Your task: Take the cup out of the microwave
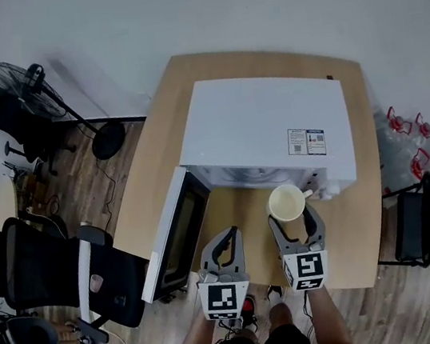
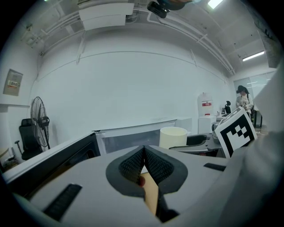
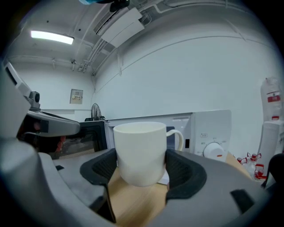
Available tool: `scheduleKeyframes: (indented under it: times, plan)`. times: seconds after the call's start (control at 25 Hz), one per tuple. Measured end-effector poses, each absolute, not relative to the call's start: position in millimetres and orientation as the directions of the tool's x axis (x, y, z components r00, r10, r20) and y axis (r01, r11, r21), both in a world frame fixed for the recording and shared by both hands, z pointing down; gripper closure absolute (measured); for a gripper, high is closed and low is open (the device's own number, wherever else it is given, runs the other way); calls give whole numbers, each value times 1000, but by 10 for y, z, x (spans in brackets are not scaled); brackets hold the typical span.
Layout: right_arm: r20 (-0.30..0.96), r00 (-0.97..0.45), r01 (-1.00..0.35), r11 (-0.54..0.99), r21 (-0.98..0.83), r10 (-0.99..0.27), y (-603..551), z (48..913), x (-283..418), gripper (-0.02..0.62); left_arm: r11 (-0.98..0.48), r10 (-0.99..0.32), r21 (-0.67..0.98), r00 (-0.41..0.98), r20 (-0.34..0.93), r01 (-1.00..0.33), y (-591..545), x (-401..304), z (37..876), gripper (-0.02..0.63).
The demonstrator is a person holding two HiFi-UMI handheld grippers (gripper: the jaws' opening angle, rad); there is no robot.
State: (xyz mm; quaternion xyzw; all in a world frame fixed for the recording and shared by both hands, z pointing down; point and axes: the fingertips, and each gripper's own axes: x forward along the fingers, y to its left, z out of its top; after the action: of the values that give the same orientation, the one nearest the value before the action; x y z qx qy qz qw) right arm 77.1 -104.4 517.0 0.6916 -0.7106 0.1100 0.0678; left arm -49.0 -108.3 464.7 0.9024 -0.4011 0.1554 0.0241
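A cream-white cup (image 1: 287, 202) with a handle (image 3: 177, 139) is held outside the white microwave (image 1: 265, 131), in front of its open cavity. My right gripper (image 1: 297, 227) is shut on the cup (image 3: 141, 152), its dark pads pressing both sides, and the cup hangs above the wooden table (image 1: 349, 255). My left gripper (image 1: 228, 246) is shut with nothing in it, its two pads meeting in the left gripper view (image 2: 144, 165). It sits left of the cup (image 2: 173, 137), in front of the open microwave door (image 1: 175, 234).
The microwave door swings out to the left past the table's front-left edge. Black office chairs (image 1: 45, 271) and a floor fan (image 1: 27, 83) stand left of the table. A dark chair (image 1: 416, 228) and water bottles (image 1: 408, 136) stand at the right.
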Motion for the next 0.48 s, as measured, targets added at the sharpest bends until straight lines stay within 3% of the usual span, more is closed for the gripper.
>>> scheduleKeyframes:
  times: [0.48]
  plan:
    - [237,81,-994,-96,-52,-968,-369,5023,1076,247,-752,-645,-75,709,284,-654,-641,-165,4571,583]
